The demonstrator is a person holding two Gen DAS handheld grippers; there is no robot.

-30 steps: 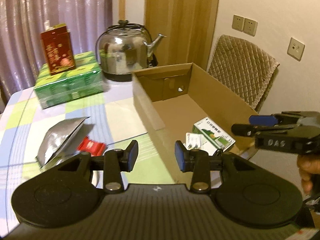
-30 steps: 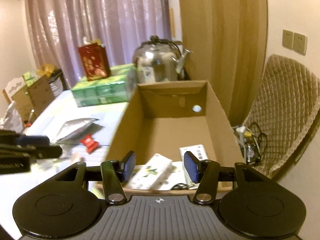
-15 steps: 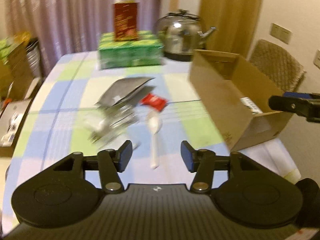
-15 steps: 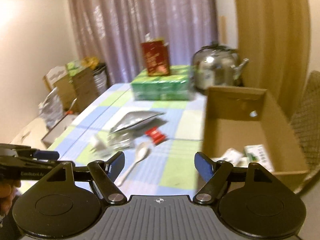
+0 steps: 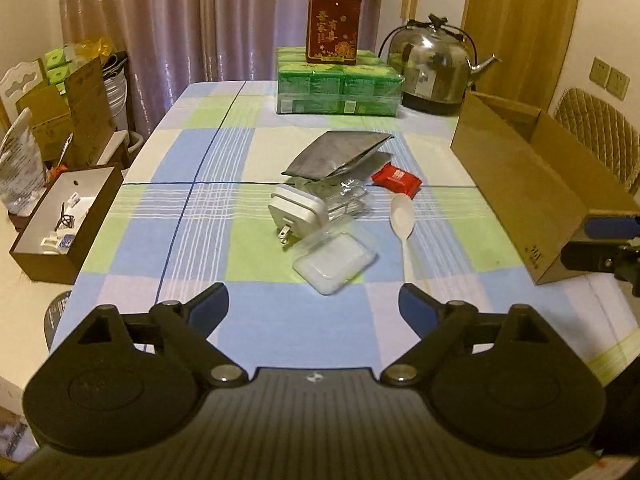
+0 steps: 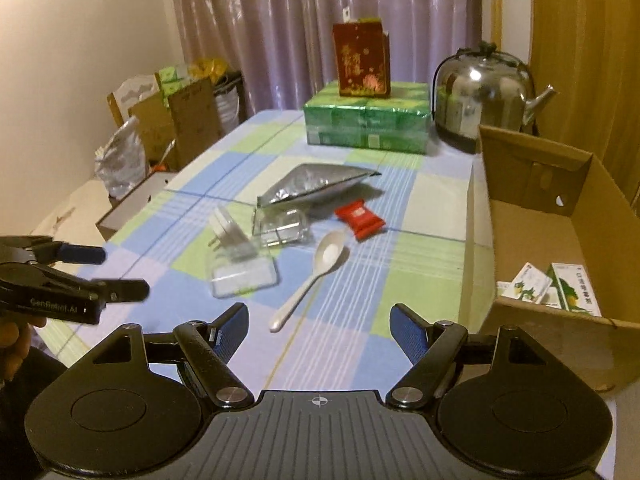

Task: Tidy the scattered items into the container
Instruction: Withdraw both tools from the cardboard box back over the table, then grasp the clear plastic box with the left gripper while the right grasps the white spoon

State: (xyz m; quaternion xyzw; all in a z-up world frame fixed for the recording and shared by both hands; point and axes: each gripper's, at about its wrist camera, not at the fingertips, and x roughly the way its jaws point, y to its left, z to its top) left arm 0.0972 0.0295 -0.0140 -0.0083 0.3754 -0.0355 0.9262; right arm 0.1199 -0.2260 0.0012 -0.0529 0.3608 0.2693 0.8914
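1. Left gripper [image 5: 314, 306] jaws just opened wide, empty; clear plastic case [image 5: 334, 258] lies just ahead on table.
2. Right gripper [image 6: 319, 326] spread, empty; white spoon [image 6: 316, 276] just ahead.
3. Cardboard box [image 6: 560, 220] at right.

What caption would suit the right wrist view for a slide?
Open right gripper poised over a checked tablecloth, white plastic spoon just ahead, brown cardboard box holding green-and-white cartons alongside.
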